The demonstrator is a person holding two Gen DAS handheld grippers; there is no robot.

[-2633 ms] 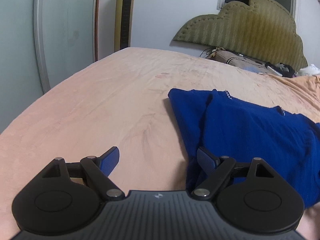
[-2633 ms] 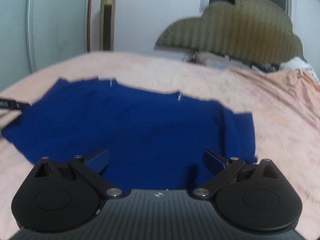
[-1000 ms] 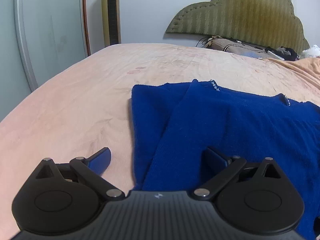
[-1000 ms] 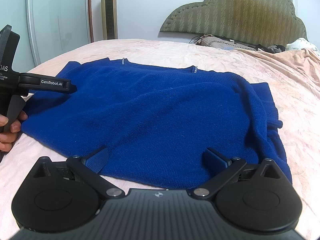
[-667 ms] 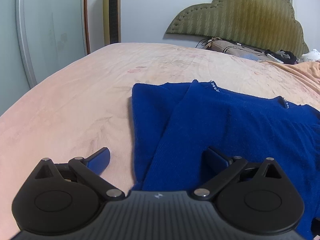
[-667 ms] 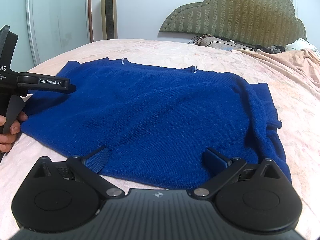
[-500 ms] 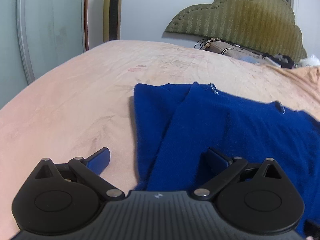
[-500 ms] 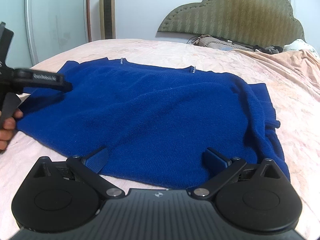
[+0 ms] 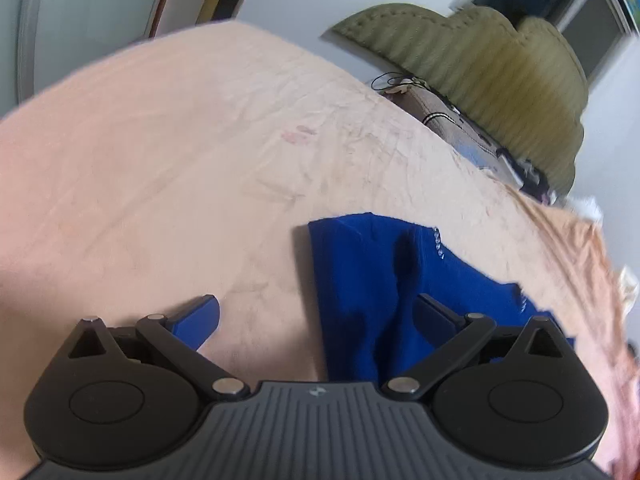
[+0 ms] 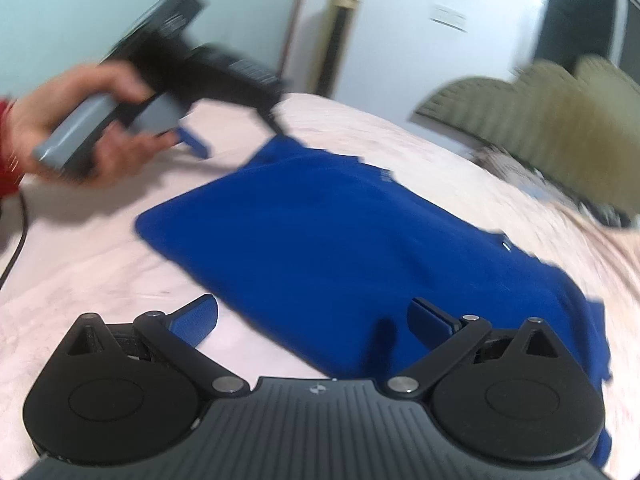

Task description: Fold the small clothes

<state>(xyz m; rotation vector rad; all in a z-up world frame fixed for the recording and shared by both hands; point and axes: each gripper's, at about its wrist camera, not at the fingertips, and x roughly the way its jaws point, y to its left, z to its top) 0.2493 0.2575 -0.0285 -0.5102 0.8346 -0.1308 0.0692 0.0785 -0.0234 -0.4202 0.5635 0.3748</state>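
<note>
A dark blue knit sweater (image 10: 340,240) lies flat on the pink bed sheet (image 9: 160,160), sleeves folded in. In the left wrist view its left shoulder corner (image 9: 360,272) shows. My left gripper (image 9: 316,316) is open and empty, raised over that corner; it also shows blurred in the right wrist view (image 10: 236,120), held in a hand at the upper left. My right gripper (image 10: 312,316) is open and empty, above the sweater's near hem. Both views are tilted and blurred.
A green padded headboard (image 9: 480,64) stands at the far end with a pillow and cables (image 9: 460,128) in front. A tall gold tower fan (image 10: 340,32) and a glass wardrobe door (image 9: 80,8) stand by the wall. The left gripper's cable (image 10: 16,248) trails over the sheet.
Both grippers have lifted and tilted; the views rolled and blurred. The left gripper rose off the sweater's left side. The sweater has not moved. Both jaws stay open.
</note>
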